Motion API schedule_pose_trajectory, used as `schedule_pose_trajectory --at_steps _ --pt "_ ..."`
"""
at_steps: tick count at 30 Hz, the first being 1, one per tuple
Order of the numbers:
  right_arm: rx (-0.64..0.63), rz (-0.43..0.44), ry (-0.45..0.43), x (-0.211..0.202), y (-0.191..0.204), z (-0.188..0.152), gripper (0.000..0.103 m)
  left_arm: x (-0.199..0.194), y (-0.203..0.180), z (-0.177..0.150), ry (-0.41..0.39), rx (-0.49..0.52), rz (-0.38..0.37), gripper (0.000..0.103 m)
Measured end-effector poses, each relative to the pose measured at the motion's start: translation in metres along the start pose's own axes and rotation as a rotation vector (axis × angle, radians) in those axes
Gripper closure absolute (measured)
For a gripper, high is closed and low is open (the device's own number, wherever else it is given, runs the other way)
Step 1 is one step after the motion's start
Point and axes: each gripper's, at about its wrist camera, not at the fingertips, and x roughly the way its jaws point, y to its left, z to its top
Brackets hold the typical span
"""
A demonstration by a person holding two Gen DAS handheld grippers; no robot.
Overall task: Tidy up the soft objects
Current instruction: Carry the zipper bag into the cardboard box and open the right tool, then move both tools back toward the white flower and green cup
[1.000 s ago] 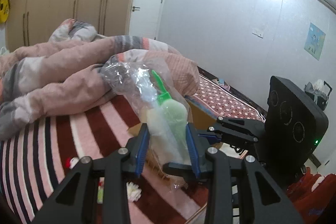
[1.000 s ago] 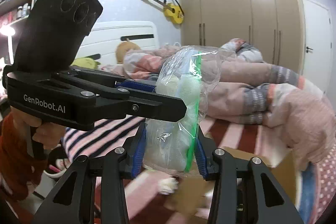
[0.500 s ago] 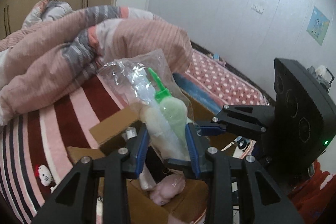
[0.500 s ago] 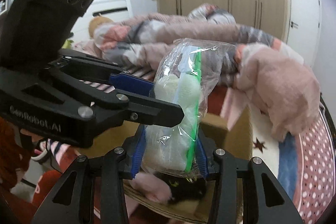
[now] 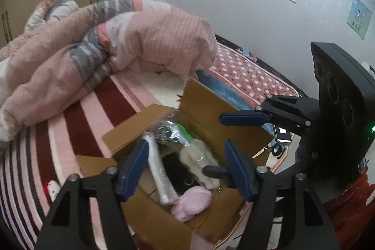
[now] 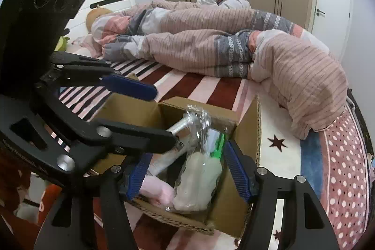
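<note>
Both wrist views look down into an open cardboard box (image 5: 206,109) standing on a striped bedspread (image 5: 89,118), with a heaped quilt (image 5: 145,39) beyond it. The left gripper (image 5: 185,168) and the right gripper (image 6: 185,170) hover over the box mouth, each with its jaws spread wide and nothing between the blue pads (image 5: 133,170); neither pair touches the load. The task's thing, a clear zip bag (image 6: 201,170) holding pale soft items and edged with a green seal strip (image 6: 219,144), rests inside the box, leaning against the wall on the right gripper's side. Its long axis runs roughly along the fingers of both grippers, bottom end near the fingertips and crumpled top end pointing away into the box. In the right view the bag lies directly between and just below the spread pads; in the left view it sits between the pads but deeper and offset toward the right one, so the right gripper appears the nearer. Beside the bag lie a white ribbed roll (image 5: 159,170) and a pink soft object (image 5: 192,205), touching or nearly touching it. By judgement, the bag is already deposited and any further move is a lift clear of the box walls.
</note>
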Motion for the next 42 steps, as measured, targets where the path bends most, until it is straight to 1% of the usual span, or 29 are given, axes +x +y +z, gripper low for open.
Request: schedule_pose_trajectory --at_steps 3,6,8,10,12,14,15,17,19,22,24,27,30,35,40,41,42 --pt "-0.006 0.004 -0.025 -0.010 0.012 0.005 0.043 -0.025 0.009 -0.006 -0.034 -0.003 0.046 0.034" --pt "-0.031 0.051 -0.081 -0.025 0.034 0.013 0.043 -0.051 0.025 -0.015 -0.068 -0.007 0.093 0.030" --pt "-0.055 0.076 -0.120 -0.033 0.055 0.018 0.043 -0.071 0.042 -0.025 -0.091 -0.032 0.133 0.028" --pt "-0.079 0.099 -0.146 -0.037 0.075 0.023 0.043 -0.089 0.062 -0.039 -0.108 -0.062 0.198 0.026" --pt "-0.117 0.149 -0.169 -0.037 0.101 0.028 0.043 -0.102 0.080 -0.054 -0.113 -0.079 0.265 0.026" --pt "-0.154 0.211 -0.173 -0.034 0.126 0.031 0.043 -0.112 0.098 -0.069 -0.111 -0.098 0.302 0.026" --pt "-0.178 0.248 -0.158 -0.028 0.143 0.033 0.043 -0.116 0.107 -0.078 -0.110 -0.109 0.317 0.026" --pt "-0.210 0.276 -0.138 -0.019 0.163 0.031 0.043 -0.120 0.126 -0.097 -0.101 -0.139 0.352 0.026" --pt "-0.241 0.278 -0.114 -0.005 0.185 0.028 0.043 -0.121 0.144 -0.118 -0.084 -0.172 0.373 0.026" --pt "-0.234 0.298 -0.047 0.022 0.205 0.022 0.043 -0.118 0.164 -0.145 -0.063 -0.215 0.372 0.026" --pt "-0.202 0.299 -0.005 0.043 0.208 0.015 0.043 -0.111 0.173 -0.161 -0.053 -0.240 0.366 0.026" --pt "-0.139 0.293 0.055 0.072 0.204 0.003 0.043 -0.096 0.187 -0.183 -0.026 -0.283 0.335 0.026" --pt "-0.087 0.271 0.085 0.095 0.196 -0.011 0.043 -0.075 0.196 -0.199 0.003 -0.314 0.304 0.026" --pt "-0.007 0.144 0.103 0.128 0.184 -0.039 0.043 -0.042 0.201 -0.215 0.033 -0.347 0.243 0.026" --pt "0.070 -0.029 0.061 0.149 0.174 -0.056 0.043 -0.015 0.199 -0.222 0.049 -0.373 0.166 0.026" --pt "0.086 -0.047 0.056 0.152 0.170 -0.058 0.043 -0.008 0.198 -0.224 0.055 -0.383 0.144 0.026" --pt "0.113 -0.042 0.055 0.157 0.166 -0.060 0.043 -0.003 0.199 -0.225 0.058 -0.389 0.131 0.028"
